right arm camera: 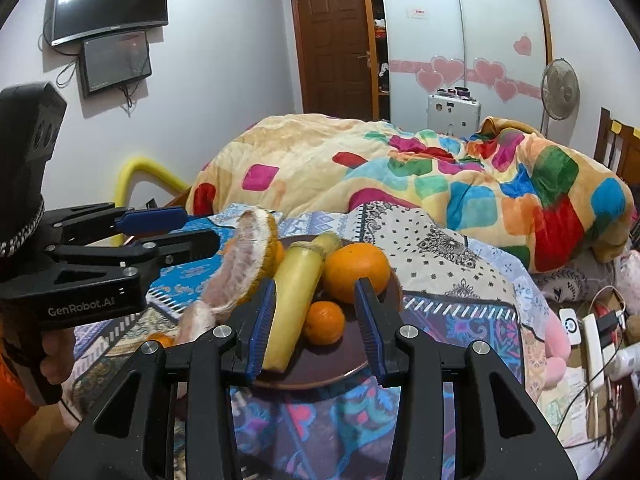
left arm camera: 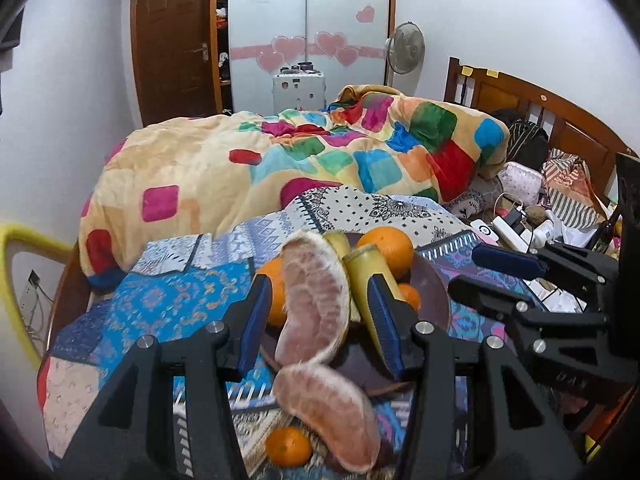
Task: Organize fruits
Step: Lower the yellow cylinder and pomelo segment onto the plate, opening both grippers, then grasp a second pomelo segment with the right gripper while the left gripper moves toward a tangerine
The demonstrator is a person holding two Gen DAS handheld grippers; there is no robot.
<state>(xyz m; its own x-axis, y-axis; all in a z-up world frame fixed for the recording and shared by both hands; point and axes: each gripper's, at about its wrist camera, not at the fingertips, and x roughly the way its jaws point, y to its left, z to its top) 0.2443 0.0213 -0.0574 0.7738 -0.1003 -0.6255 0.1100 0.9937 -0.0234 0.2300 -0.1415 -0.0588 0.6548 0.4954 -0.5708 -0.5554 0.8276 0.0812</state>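
A dark brown plate [right arm camera: 340, 364] on the patterned bedcover holds a big orange [right arm camera: 356, 272], a small orange [right arm camera: 324, 322] and a long yellow fruit [right arm camera: 292, 300]. One peeled pink pomelo segment [left arm camera: 312, 304] leans on the plate's left side, and a second segment [left arm camera: 332, 412] lies on the cover beside another small orange [left arm camera: 288, 446]. My left gripper [left arm camera: 318, 284] is open, its pads standing clear of the leaning segment. The right gripper [right arm camera: 316, 284] is open in front of the plate, with nothing gripped. Each gripper also shows in the other view: right gripper [left arm camera: 464, 272], left gripper [right arm camera: 200, 227].
A bunched multicoloured blanket [left arm camera: 320, 160] fills the bed behind the plate. A power strip with cables [right arm camera: 592, 344] and small items lie to the right, near the wooden headboard [left arm camera: 560, 116]. A yellow chair frame [left arm camera: 24, 240] stands at the left. A hand [right arm camera: 52, 352] holds the left gripper's handle.
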